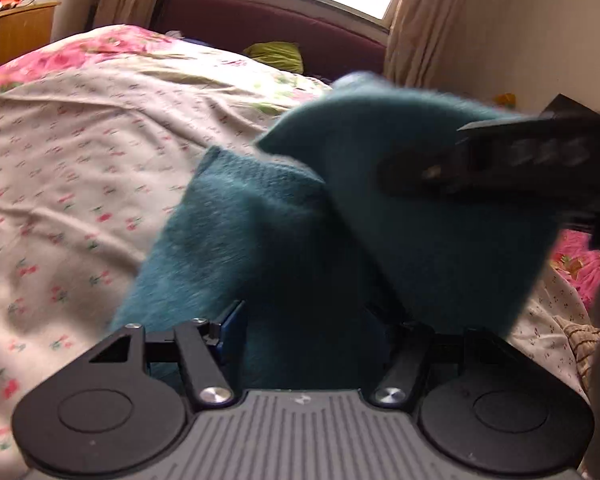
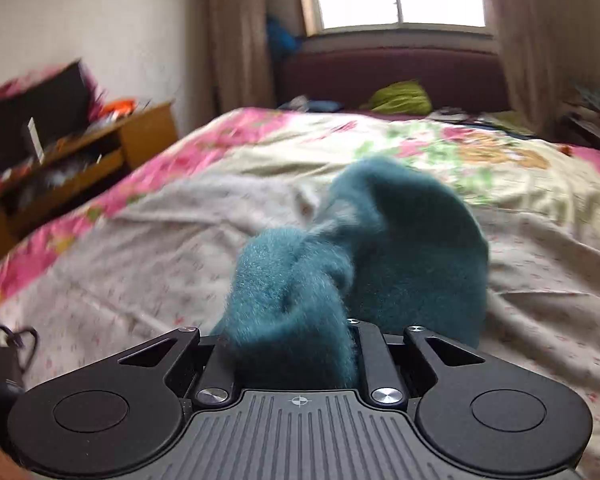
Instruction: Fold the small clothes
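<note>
A fuzzy teal knitted garment (image 1: 300, 208) hangs bunched in front of both cameras, lifted above the floral bedspread (image 1: 80, 152). My left gripper (image 1: 304, 336) is shut on the garment's near edge; the cloth hides its fingertips. In the right wrist view the same teal garment (image 2: 340, 264) fills the jaws of my right gripper (image 2: 296, 356), which is shut on a thick fold of it. The right gripper's black body (image 1: 520, 160) crosses the left wrist view at the right, pressed against the cloth.
The bed (image 2: 540, 240) spreads wide under both grippers, with a maroon headboard (image 2: 392, 72) and a green bundle (image 2: 400, 98) at the far end. A cluttered wooden desk (image 2: 84, 148) stands at the left. A black device with a cord (image 2: 4, 364) lies at the near left.
</note>
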The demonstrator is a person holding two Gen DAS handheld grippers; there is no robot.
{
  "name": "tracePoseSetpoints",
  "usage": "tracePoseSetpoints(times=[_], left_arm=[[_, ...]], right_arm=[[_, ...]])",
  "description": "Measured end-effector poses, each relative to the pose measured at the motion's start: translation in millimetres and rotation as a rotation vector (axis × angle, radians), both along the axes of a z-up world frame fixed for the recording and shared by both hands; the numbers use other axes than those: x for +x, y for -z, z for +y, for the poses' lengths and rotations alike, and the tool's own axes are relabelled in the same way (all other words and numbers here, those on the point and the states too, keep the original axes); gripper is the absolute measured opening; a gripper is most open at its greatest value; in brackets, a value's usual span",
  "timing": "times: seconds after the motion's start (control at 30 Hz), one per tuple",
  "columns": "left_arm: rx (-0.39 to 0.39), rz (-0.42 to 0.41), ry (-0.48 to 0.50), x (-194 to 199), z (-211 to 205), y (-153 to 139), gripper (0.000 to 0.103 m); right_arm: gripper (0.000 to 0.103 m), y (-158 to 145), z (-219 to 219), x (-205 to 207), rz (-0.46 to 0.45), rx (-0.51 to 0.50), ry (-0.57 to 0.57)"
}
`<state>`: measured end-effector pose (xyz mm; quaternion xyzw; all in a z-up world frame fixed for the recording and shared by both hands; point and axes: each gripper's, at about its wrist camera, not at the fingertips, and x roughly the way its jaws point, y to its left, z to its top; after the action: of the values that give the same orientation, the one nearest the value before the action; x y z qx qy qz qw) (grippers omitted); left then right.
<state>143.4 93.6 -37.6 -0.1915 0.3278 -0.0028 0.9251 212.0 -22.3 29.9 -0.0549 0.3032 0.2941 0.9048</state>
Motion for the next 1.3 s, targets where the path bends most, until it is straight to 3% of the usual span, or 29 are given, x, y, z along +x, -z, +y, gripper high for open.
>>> tracePoseSetpoints(times=[0.1,0.23,0.43,0.57,0.83,0.97,1.13,1.3], left_arm=[[-0.048,0.012,0.006,-10.1,9.8,7.0,0.073],[-0.082,0.016,0.01,-8.4,13.4,7.5,0.073],[-0.142,-0.008,-0.034,-14.9,25.5,6.1,0.073],[-0.096,0.005,-0.075,-14.6,26.8,8.6,0.073],[-0.117,0.046,-0.08,-8.9,34.0,15.8,0.073],[-0.146,0.044,-0.079,-9.4,38.7,16.4,0.073],[-0.201,0.027,-0.102,-15.9,49.2,13.8,0.073],[-0.172,0.003,-0.152,-36.7,53.0,3.7,0.073]], right_arm=[[0.017,22.1,25.7,-9.5,0.028,-0.072,-0.059],[0.02,33.8,40.3,-24.5,-0.011,-0.174,-0.1],[0.019,22.4,39.9,-25.3,-0.02,-0.186,-0.091],[0.018,18.7,41.4,-31.3,-0.036,-0.192,-0.105],[0.017,19.6,69.1,-35.9,-0.04,-0.188,-0.117],[0.028,29.5,75.7,-35.3,-0.012,-0.243,-0.155],[0.033,13.4,55.3,-37.9,0.031,-0.146,-0.173],[0.036,5.4,30.6,-36.3,0.078,-0.069,-0.179]])
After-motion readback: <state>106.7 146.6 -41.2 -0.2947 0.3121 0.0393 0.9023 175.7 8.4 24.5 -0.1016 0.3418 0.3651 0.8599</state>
